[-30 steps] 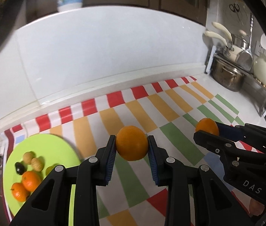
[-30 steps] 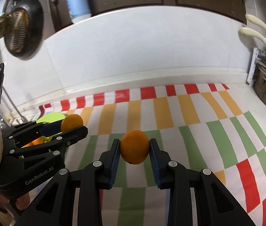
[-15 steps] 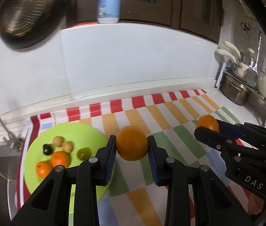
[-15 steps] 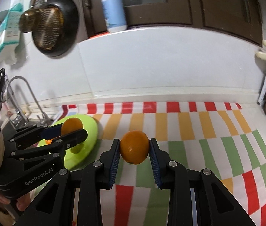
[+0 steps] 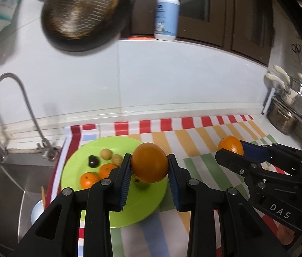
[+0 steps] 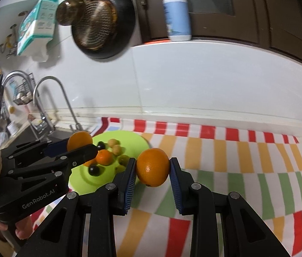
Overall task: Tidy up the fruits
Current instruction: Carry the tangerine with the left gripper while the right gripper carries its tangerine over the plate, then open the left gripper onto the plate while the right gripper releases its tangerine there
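The left gripper (image 5: 149, 169) pinches an orange (image 5: 149, 162) between its blue pads, and the right gripper (image 6: 152, 171) pinches a second orange (image 6: 153, 166) the same way; each fruit sits out at the very fingertips, held clear of the counter. Ahead of and below the left gripper's tips lies the green plate (image 5: 129, 205), with the small fruits (image 5: 99, 167) already gathered on its far-left part; from the right gripper that plate is ahead and to the left, past the left gripper's fingers. The main risk, as I judge it, is the hold itself: a round, smooth-skinned orange caught only at the tips can roll out forward if the hand tilts further or the squeeze eases early. Dropped from this height it would likely bounce off the plate, scatter the small fruits, or run across the striped cloth (image 6: 236, 160) toward the sink (image 5: 7, 184) left of the plate. A second risk is crowding: both tools head for the same plate, and the right one must pass close to the left one's fingers, so a bump could knock either orange loose. Setting an orange onto the pile instead of the bare green part could also send fruits rolling over the shallow rim.
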### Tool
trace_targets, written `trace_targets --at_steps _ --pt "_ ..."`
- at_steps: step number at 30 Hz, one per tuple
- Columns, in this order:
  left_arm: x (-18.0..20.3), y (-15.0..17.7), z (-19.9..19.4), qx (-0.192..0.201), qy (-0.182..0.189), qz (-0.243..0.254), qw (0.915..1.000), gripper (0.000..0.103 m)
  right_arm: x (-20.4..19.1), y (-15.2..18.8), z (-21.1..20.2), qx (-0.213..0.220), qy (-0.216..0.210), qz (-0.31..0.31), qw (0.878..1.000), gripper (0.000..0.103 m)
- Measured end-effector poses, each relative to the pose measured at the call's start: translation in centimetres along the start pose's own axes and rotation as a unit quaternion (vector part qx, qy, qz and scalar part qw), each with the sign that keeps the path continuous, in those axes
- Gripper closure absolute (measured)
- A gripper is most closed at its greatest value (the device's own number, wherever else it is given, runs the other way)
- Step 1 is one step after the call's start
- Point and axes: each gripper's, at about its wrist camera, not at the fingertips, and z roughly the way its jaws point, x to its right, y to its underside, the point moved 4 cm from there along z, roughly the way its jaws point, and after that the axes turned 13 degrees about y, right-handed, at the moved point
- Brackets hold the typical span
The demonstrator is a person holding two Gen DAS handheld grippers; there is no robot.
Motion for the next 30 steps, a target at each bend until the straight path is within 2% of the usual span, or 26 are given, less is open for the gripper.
trace_targets --at_steps 6,14,22,30 --pt "-2.0 0.6 -0.8 0.001 -0.024 -0.018 0.9995 0.071 -1.9 -0.8 0.8 0.003 -0.022 -0.015 1.000 0.071" --pt "-4.5 1.8 -0.6 -0.011 -0.046 -0.038 0.9981 0.071 -4.1 -0.8 2.9 -0.013 -0.047 -0.037 0.998 0.071" --pt "-7.0 3.0 0.7 -0.029 -0.057 -0.056 0.9964 0.071 -6.2 -0.2 6.2 -0.042 -0.065 -0.063 0.995 0.071" --pt "-9.2 3.5 2.7 -0.043 -0.066 -0.049 0.9957 0.071 -7.7 0.1 9.5 -0.062 -0.073 -0.078 0.992 0.071"
